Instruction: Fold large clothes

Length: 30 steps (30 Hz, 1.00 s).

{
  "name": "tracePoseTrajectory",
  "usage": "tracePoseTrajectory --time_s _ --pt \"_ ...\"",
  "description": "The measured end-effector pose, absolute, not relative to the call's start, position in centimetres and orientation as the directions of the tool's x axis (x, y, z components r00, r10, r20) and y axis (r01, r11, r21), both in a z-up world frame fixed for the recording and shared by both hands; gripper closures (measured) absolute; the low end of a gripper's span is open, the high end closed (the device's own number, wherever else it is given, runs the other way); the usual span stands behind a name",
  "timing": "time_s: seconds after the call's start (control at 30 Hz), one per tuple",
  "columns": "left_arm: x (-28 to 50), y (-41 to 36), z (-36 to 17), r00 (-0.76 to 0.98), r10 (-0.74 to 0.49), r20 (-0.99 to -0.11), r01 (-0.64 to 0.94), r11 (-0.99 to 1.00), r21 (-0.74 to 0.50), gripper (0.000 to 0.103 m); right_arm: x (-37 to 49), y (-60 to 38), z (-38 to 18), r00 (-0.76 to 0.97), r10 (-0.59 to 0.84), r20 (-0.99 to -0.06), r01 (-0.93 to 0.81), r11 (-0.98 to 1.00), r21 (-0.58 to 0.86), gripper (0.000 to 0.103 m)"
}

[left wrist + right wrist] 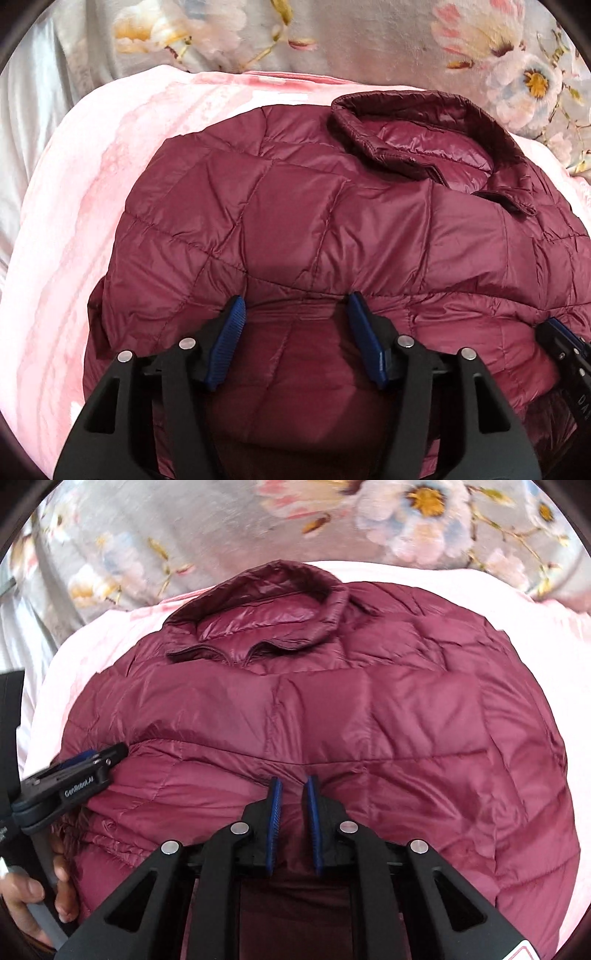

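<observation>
A puffy maroon quilted down jacket (pixel 332 221) lies folded on a pink blanket (pixel 74 192), its collar (pixel 266 602) at the far side. The left gripper (pixel 295 314) stands open over the near fold, gripping nothing. The right gripper (pixel 293 786), beside it, pinches a ridge of jacket fabric.

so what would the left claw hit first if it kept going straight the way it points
Most likely the maroon quilted puffer jacket: the left claw, open, points at its folded surface, though depth is unclear.
</observation>
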<state>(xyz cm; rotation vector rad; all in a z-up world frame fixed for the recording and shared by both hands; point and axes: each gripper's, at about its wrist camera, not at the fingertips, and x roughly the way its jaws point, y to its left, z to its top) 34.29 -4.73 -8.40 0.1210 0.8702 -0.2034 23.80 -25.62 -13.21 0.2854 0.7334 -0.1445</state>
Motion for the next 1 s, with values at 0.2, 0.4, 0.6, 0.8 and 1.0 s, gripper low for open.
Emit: tracePoseTrajectory --time_s 0.2,0.4,0.6,0.8,1.0 --pt "33.7 -4.5 -8.2 0.635 -0.125 -0.763 0.23 0.973 0.031 0.045 23.1 -26.3 -13.1 0.741 -0.027 -0.671 0.243 0.942 0.23 0.095" --pt "31.6 -2.8 -7.9 0.648 -0.115 -0.753 0.234 0.971 0.053 0.044 21.2 -27.9 -13.2 0.737 -0.062 -0.673 0.293 0.927 0.236 0.095" --pt "31.2 -0.5 -7.8 0.644 -0.128 -0.755 0.19 0.982 -0.004 0.044 20.6 -29.3 -13.5 0.734 -0.043 -0.677 0.308 0.91 0.276 0.095" --pt "33.5 3.8 -5.2 0.64 -0.068 -0.765 0.068 0.997 -0.032 0.033 18.7 -30.2 -11.6 0.695 -0.203 -0.689 0.407 0.901 0.146 0.09" --pt "37.9 6.2 -0.9 0.641 -0.156 -0.752 0.024 0.983 -0.183 0.032 19.8 -33.0 -8.3 0.751 -0.099 -0.653 0.408 0.847 0.34 0.073"
